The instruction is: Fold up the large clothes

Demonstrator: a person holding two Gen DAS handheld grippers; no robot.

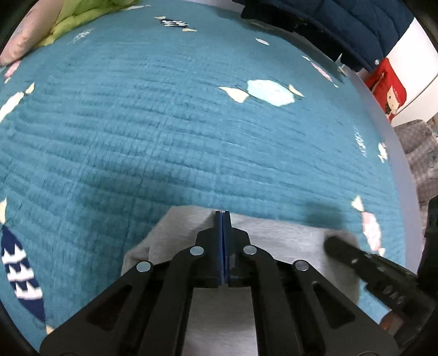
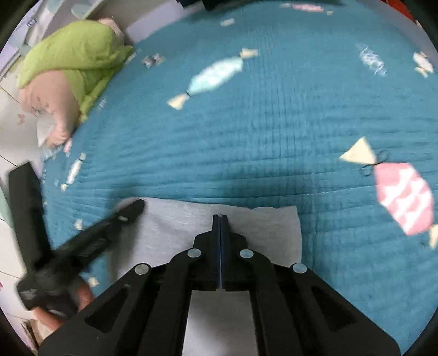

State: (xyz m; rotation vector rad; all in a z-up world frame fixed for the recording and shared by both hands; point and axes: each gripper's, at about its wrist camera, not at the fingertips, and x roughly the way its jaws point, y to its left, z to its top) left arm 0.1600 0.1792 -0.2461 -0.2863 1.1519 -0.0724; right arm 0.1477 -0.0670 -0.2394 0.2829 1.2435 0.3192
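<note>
A light grey garment [image 1: 287, 238] lies folded on the teal quilted bedspread [image 1: 191, 123]. My left gripper [image 1: 223, 213] is shut, its blue pads pressed together over the garment's far edge; no cloth shows between them. My right gripper [image 2: 220, 217] is also shut over the grey garment [image 2: 268, 227], near its far edge. Each gripper shows in the other's view: the right one [image 1: 336, 246] at the garment's right corner, the left one [image 2: 131, 208] at its left corner.
The bedspread [image 2: 273, 123] has candy and fish prints. A green and pink duvet bundle [image 2: 71, 63] lies at the far left. Dark blue clothing [image 1: 342, 24] lies at the far edge. A red bag [image 1: 386, 85] stands beyond the bed's right edge.
</note>
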